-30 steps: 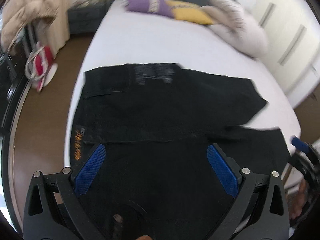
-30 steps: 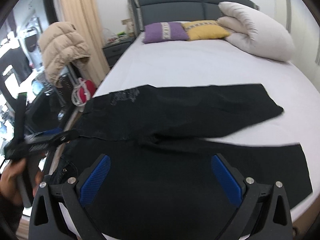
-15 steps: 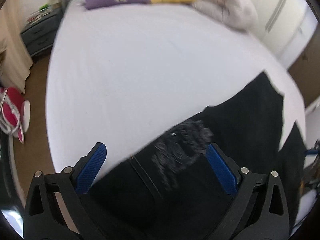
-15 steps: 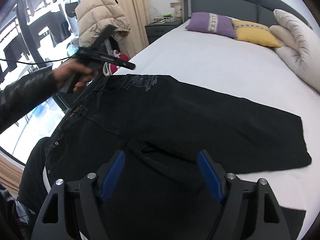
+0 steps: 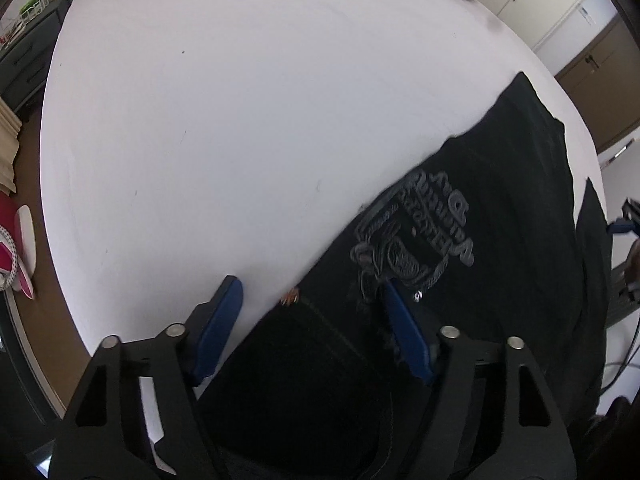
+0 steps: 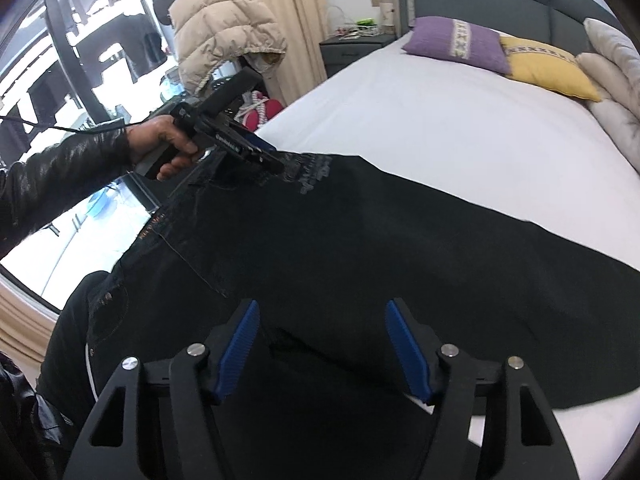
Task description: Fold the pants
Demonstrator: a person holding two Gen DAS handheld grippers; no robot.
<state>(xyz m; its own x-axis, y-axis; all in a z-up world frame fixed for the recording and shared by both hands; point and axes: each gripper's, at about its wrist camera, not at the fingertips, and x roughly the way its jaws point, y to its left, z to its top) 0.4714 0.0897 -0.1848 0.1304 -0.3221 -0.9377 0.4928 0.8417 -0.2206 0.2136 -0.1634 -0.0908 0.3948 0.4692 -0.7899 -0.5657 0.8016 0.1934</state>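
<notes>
Listing what both wrist views hold. Pants (image 6: 360, 248): black, spread flat across the white bed (image 5: 224, 120), waistband toward the left of the right wrist view, legs running off to the right. Left gripper (image 5: 310, 310): tilted steeply down at the pants' far edge near the grey printed emblem (image 5: 416, 232); its jaws have just been closing and stand partly spread, one blue pad over bare sheet, the other over cloth, the edge between them, not pinched. My left hand (image 6: 160, 148), in a black sleeve (image 6: 56, 176), shows at the left of the right wrist view, wrapped round the handle. Right gripper (image 6: 322, 342): angled down over the crotch area, jaws just closing, partly spread, pads clear of the cloth.
</notes>
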